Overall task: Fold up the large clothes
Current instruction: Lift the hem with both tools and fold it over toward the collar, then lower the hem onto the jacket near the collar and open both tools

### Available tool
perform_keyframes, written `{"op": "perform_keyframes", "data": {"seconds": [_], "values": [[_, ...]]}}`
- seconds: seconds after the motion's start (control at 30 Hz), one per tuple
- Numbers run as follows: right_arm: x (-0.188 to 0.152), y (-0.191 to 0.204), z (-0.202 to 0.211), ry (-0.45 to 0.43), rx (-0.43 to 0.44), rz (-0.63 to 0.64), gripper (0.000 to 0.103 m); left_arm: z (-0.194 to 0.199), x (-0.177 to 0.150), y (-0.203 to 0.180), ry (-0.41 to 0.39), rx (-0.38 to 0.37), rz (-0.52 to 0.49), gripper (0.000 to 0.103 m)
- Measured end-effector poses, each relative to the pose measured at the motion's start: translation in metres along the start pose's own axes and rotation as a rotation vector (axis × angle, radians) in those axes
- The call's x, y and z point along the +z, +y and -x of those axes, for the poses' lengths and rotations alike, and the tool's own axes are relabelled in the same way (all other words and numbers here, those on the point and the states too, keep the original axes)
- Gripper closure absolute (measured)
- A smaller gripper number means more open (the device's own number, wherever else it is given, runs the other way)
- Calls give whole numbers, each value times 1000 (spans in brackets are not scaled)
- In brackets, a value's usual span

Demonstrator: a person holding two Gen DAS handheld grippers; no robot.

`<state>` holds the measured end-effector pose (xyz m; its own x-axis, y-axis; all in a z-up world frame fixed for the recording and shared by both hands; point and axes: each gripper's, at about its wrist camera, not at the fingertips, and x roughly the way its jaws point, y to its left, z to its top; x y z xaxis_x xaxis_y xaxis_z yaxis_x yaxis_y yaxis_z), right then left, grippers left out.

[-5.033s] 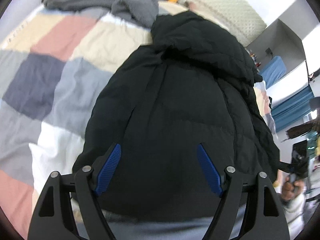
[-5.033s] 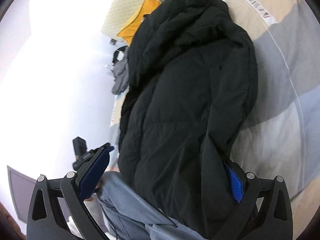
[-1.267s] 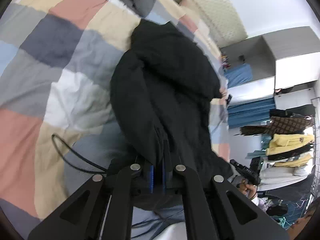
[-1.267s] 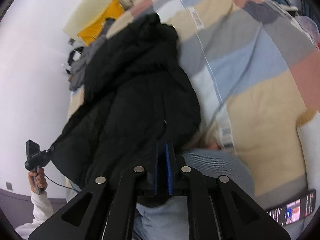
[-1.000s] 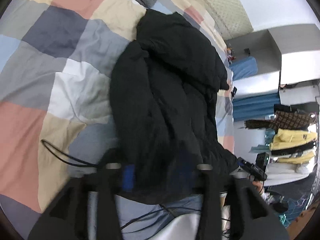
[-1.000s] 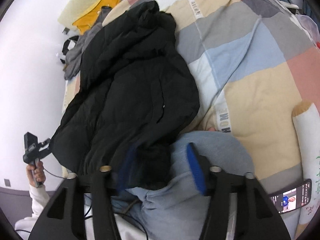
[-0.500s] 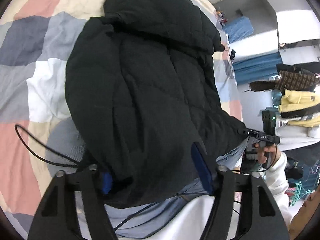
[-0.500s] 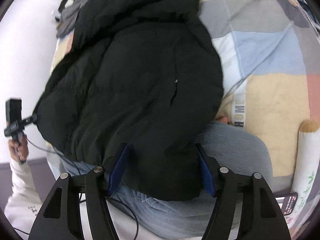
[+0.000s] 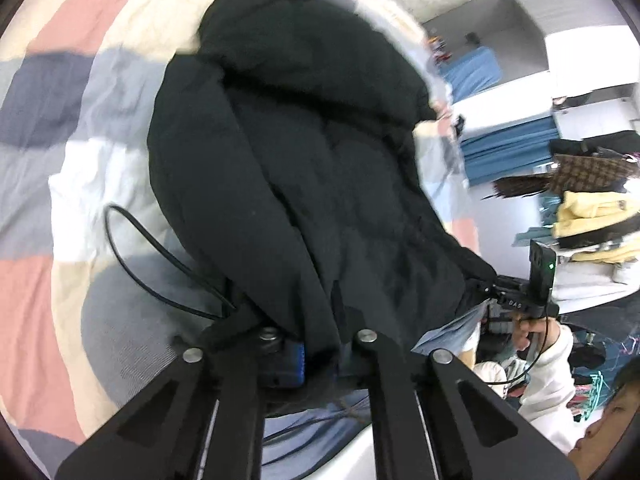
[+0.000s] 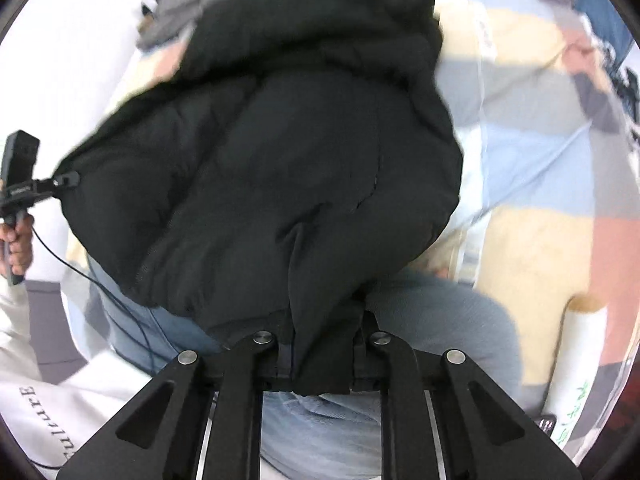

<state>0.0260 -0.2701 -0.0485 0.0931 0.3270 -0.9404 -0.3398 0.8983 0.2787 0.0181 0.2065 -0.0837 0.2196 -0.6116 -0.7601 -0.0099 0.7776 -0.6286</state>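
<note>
Both views are smeared with motion blur, and the black jacket [image 9: 304,152] fills the middle of each frame, hiding most of the bed [image 9: 72,92] beneath it. Its hem bunches down into the lower centre of the left wrist view, where the left gripper [image 9: 320,354] is clenched on a thick fold; only a sliver of one blue pad shows, the other being buried in cloth. In the right wrist view the right gripper [image 10: 320,350] is likewise clamped on a pinched flap of the jacket [image 10: 288,152], and neither pad can be seen under the fabric. The jacket is puffy and quilted, matte, with soft rounded bulges and a rumpled hood-like mass toward the top of both frames. The bed carries a checked cover in pink, cream, grey and white blocks, creased and soft. A thin black cable [image 9: 148,248] loops across it at centre left of the left wrist view, its lower end lost under the jacket. Grey-blue denim [image 10: 436,312] shows below the hem at lower right.
</note>
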Motion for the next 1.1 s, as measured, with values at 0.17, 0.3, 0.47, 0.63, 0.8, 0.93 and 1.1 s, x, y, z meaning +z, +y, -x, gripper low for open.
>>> {"op": "perform_keyframes", "data": {"seconds": [0.17,0.3,0.47,0.63,0.8,0.93,1.1], "values": [[-11,-4,59,-161,-3,-5,91,41,-2,-21,-113,-58,-48,100],[-34,-14,93,-239,6,-37,92,72,-18,-27,-181,-116,-46,102],[-54,-28,127,-339,48,-109,92,96,-34,-40,-244,-163,-44,102],[-36,-46,127,-413,124,-198,92,95,-24,-37,-265,-159,-7,102],[2,-63,117,-485,199,-262,91,92,-4,-24,-283,-143,27,102],[40,-81,114,-553,252,-304,91,96,26,-16,-326,-120,48,102],[98,-98,110,-666,274,-353,91,101,71,-20,-389,-97,61,101]]}}
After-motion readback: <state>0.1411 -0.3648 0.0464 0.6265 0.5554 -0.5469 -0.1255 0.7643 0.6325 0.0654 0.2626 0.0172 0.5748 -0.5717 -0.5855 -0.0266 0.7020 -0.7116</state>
